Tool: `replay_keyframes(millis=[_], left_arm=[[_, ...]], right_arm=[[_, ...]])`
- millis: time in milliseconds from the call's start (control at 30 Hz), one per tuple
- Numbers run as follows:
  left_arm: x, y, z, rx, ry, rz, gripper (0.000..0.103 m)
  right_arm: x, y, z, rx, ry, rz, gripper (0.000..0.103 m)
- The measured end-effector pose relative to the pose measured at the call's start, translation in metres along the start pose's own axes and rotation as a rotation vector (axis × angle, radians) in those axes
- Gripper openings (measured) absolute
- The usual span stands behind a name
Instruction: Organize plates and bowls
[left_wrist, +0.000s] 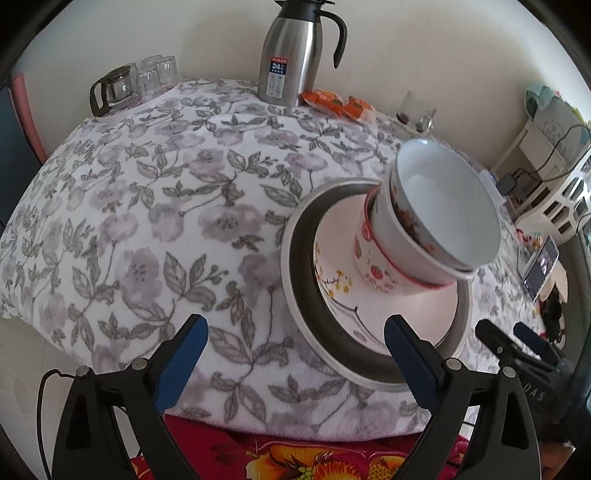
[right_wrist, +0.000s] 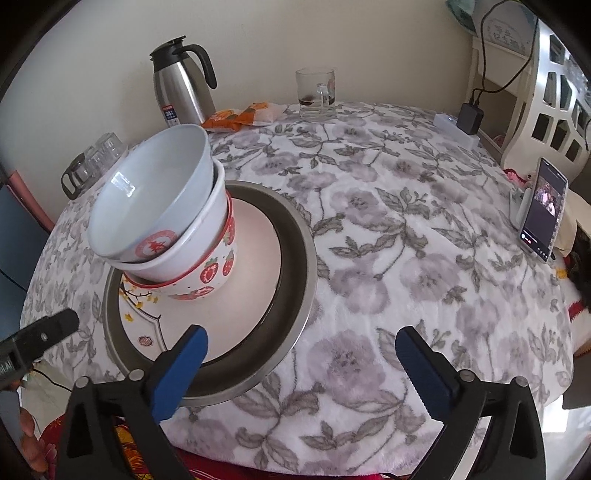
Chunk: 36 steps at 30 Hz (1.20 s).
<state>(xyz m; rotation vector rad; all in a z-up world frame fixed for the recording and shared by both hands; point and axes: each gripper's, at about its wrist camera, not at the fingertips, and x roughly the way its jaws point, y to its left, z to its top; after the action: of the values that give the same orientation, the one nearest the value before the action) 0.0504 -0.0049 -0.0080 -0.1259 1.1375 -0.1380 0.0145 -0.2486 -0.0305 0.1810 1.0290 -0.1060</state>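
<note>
- The table (right_wrist: 406, 229) fills both views, draped in a white cloth printed with grey-lilac flowers and leaves, and it carries everything else.
- On it, toward the near edge, sits a wide metal basin (right_wrist: 295, 266), with a pale plate (right_wrist: 251, 280) lying flat inside; yellow blossoms are painted along one side of the plate.
- On the plate stands the stack of bowls (right_wrist: 173, 236), three nested: a strawberry-patterned one at the bottom, a plain white one in the middle, and a white bowl with a red round emblem on top. The stack leans a little away from centre.
- At the back by the wall stands a steel thermos jug (left_wrist: 288, 62) with a black handle, upright, with orange snack packets (left_wrist: 332, 101) just beside its base.
- A glass mug (right_wrist: 316, 92) stands further along the back edge, well apart from the basin.
- A phone (right_wrist: 543, 210) is propped upright at the table's right side, screen lit.
- The right gripper (right_wrist: 301, 365) is spread wide open, nothing between its blue pads; its left finger hangs over the basin's near rim.
- The left gripper (left_wrist: 295, 354) is also wide open and empty-handed, one finger over bare cloth, the other over the basin's near rim.
</note>
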Motion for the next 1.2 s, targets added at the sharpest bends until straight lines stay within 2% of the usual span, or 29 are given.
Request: replay_keyframes(millis=[333,533,1200], left_arm=[[-0.004,-0.007,-0.007,0.025,-0.006,0.093,0.096],[-0.005,-0.01,-0.008,0.029,-0.007,0.119,0.096],[-0.003,-0.011,-0.007,0.009,-0.001,0.111,0.096]], right_arm=[[-0.008,-0.003,-0.001,0.015,-0.016,0.001,0.103],[-0.011,-0.005,-0.002,0.019,-0.021,0.001,0.103],[-0.008,-0.005,-0.002,0.018,-0.006,0.006,0.103]])
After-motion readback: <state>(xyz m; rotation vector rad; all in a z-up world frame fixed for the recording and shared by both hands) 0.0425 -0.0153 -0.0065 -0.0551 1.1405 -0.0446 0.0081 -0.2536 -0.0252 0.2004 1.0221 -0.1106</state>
